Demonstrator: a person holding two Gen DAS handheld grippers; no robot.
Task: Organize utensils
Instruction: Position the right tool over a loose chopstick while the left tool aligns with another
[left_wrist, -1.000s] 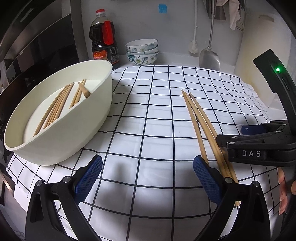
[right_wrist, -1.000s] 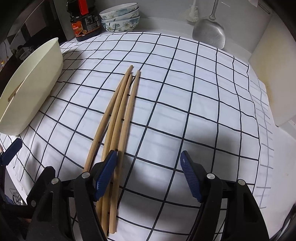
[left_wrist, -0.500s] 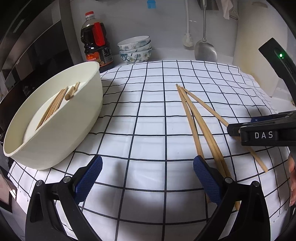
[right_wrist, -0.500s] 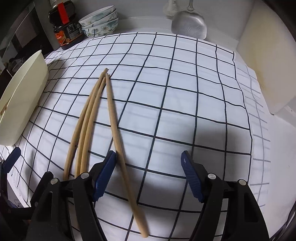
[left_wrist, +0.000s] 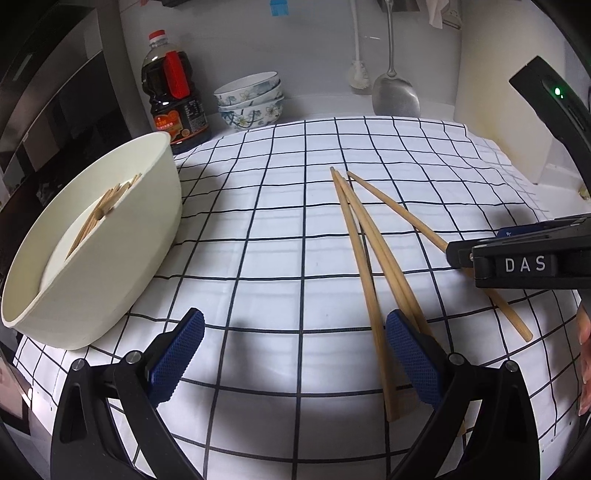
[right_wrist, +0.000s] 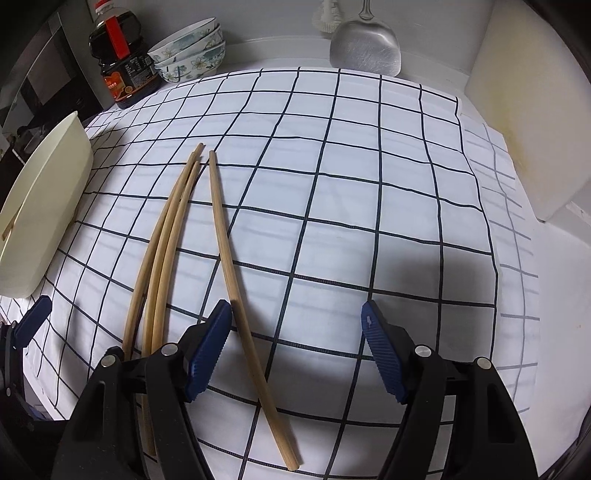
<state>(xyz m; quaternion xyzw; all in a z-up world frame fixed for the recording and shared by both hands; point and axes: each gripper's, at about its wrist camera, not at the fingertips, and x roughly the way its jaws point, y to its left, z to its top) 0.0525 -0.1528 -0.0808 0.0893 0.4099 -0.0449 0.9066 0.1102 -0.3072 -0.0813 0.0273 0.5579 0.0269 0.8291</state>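
Checked cloth (left_wrist: 258, 236) covers the counter, with a soy bottle (left_wrist: 173, 92), stacked bowls (left_wrist: 251, 99) and a steel spatula (right_wrist: 365, 48) along the back wall. A second ago four chopsticks lay in one tight bundle; now one chopstick (right_wrist: 236, 280) has been nudged out and lies at an angle, its far tip still near the other three chopsticks (right_wrist: 162, 251) but its near end swung well clear. That separation looks deliberate: a lone stick is far easier to pinch than one pressed against its neighbours, so the next pickup is probably set up.

The right gripper (right_wrist: 295, 339) hovers with its jaws wide apart, the single chopstick just beside its left pad and nothing clamped. The left gripper (left_wrist: 295, 350) is also spread open and empty, its right pad over the near ends of the bundle.

Off to the left sits a cream tub (left_wrist: 122, 258), already holding several chopsticks (left_wrist: 103, 206) leaning against its inner wall; how many is hard to count from this angle
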